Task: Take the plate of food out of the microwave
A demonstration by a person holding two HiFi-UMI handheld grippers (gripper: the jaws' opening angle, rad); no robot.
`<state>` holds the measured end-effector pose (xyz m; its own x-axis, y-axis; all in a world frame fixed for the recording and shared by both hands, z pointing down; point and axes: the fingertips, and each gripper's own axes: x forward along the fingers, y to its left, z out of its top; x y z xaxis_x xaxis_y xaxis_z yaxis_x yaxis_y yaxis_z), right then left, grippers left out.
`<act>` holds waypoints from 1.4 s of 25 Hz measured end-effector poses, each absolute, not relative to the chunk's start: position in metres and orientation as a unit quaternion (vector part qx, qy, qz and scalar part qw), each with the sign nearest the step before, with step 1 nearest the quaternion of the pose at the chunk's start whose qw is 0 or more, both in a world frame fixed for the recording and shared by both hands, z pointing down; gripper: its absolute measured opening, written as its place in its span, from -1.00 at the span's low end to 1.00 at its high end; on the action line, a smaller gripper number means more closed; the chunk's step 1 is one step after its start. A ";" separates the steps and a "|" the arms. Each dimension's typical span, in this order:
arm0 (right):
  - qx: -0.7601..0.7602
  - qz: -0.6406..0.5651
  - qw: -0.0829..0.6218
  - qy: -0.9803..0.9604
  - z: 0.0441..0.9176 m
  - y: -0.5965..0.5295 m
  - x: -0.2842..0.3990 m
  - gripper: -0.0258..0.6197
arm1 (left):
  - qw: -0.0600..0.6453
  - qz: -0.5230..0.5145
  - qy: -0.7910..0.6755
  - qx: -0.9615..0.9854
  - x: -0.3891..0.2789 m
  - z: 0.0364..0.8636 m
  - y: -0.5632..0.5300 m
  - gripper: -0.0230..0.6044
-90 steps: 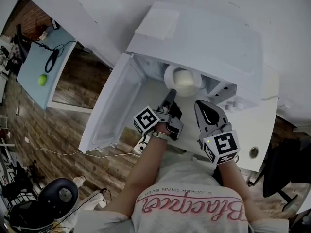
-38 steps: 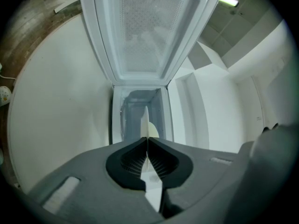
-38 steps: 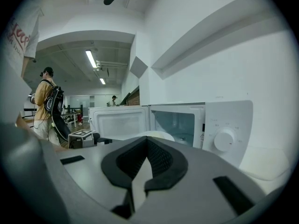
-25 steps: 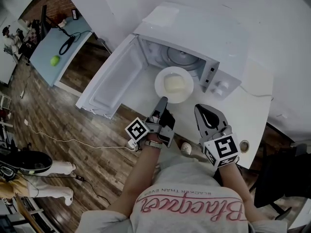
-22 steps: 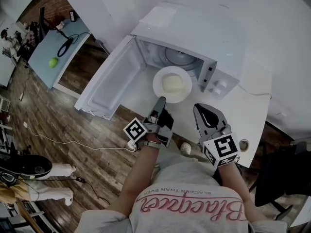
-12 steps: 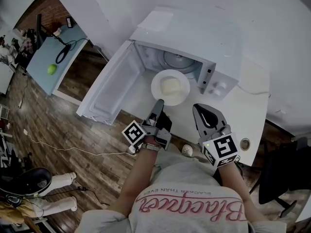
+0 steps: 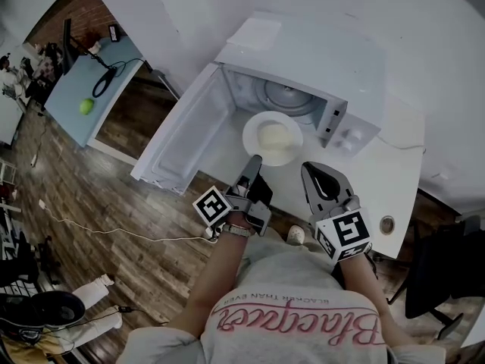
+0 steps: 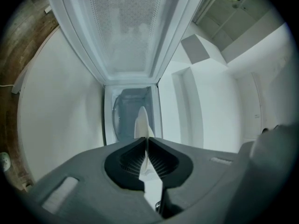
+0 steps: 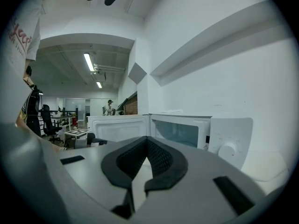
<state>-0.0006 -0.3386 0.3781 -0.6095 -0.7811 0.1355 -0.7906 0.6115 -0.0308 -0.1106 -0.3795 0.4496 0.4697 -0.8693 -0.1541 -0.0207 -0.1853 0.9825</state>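
Observation:
The white microwave [image 7: 318, 59] stands at the back of the white table [image 7: 386, 188] with its door [image 7: 186, 139] swung open to the left. A white plate [image 7: 273, 137] carrying pale food hangs just in front of the cavity, outside it. My left gripper [image 7: 252, 160] is shut on the plate's near rim. In the left gripper view the plate [image 8: 141, 122] shows edge-on between the pads of that left gripper [image 8: 147, 139], with the door [image 8: 126, 31] beyond. My right gripper [image 7: 314, 167] hovers to the right of the plate, shut and empty. The right gripper [image 9: 147, 139] faces the microwave [image 9: 187, 129].
The glass turntable [image 7: 288, 97] lies in the cavity, and two knobs [image 7: 345, 136] are on the front panel. A small round thing [image 7: 295, 235] and a cable hole [image 7: 387, 224] are at the table's near edge. A blue desk [image 7: 83, 89] stands at the far left over wooden floor.
Since the earliest frame the plate has come out of the cavity, held by my left gripper. Over the last second it has hardly moved. The right gripper has stayed shut beside it.

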 end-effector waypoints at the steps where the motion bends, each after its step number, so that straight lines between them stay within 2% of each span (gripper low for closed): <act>1: 0.439 0.043 0.055 -0.896 0.377 -0.339 -0.002 -0.89 | 0.544 -0.390 -0.334 0.663 -0.111 0.448 -0.379 -0.89; 35: 0.453 0.021 0.026 -0.891 0.319 -0.367 -0.009 -0.89 | 0.534 -0.420 -0.258 0.687 -0.109 0.356 -0.397 -0.88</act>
<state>-0.0092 -0.3668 0.3188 -0.5874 -0.8066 0.0657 -0.8088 0.5879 -0.0131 -0.1095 -0.3966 0.3557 0.5151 -0.8023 -0.3018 0.0943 -0.2969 0.9502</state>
